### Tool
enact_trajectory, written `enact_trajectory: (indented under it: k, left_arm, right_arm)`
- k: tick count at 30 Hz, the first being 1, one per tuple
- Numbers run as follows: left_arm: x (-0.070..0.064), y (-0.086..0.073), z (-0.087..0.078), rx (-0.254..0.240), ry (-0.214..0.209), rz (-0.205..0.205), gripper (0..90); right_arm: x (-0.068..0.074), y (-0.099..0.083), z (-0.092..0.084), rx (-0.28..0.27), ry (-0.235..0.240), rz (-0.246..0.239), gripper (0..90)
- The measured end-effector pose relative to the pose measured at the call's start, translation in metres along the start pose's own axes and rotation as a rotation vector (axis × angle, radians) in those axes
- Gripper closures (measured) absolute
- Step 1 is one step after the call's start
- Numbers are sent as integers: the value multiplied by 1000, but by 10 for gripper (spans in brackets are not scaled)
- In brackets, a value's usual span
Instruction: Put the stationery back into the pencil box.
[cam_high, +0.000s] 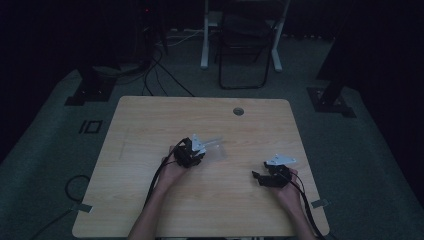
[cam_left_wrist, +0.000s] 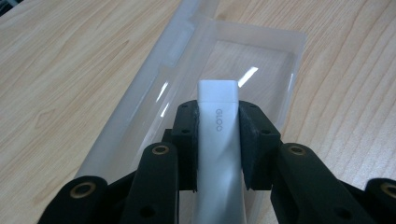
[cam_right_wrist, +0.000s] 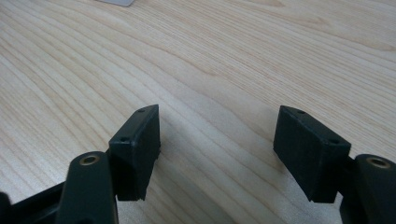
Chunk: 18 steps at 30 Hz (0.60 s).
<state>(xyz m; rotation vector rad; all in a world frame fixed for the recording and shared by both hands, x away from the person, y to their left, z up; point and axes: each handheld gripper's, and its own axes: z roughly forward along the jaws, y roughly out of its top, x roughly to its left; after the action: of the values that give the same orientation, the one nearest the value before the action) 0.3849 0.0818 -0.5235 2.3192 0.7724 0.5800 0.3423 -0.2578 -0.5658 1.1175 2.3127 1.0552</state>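
left gripper (cam_left_wrist: 218, 140) pinching one white stick (cam_left_wrist: 218, 135), one clear tray (cam_left_wrist: 196, 74), right gripper (cam_right_wrist: 217, 140) spread

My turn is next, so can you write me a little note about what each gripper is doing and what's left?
Left gripper: fingers shut on the white stick marked GLOO, held over the clear plastic case.
Right gripper: open, nothing in it, over bare wooden table.
Done: stick is gripped.
Left: whether it goes into or comes out of the case can't be told; probably finish that move and let go.
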Motion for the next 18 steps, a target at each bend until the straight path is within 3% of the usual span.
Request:
enact_trajectory:
  k: [5, 10, 18]
  left_arm:
    - [-1, 0, 0, -1, 6, 9, 689]
    - [-3, 0, -1, -10, 17, 10, 577]
    - [-9, -3, -14, -32, 22, 22, 564]
  right_arm:
    - [0, 0, 0, 0, 0, 0, 318]
    - [0, 0, 0, 1, 0, -1, 317]
    - [0, 0, 0, 0, 1, -3, 317]
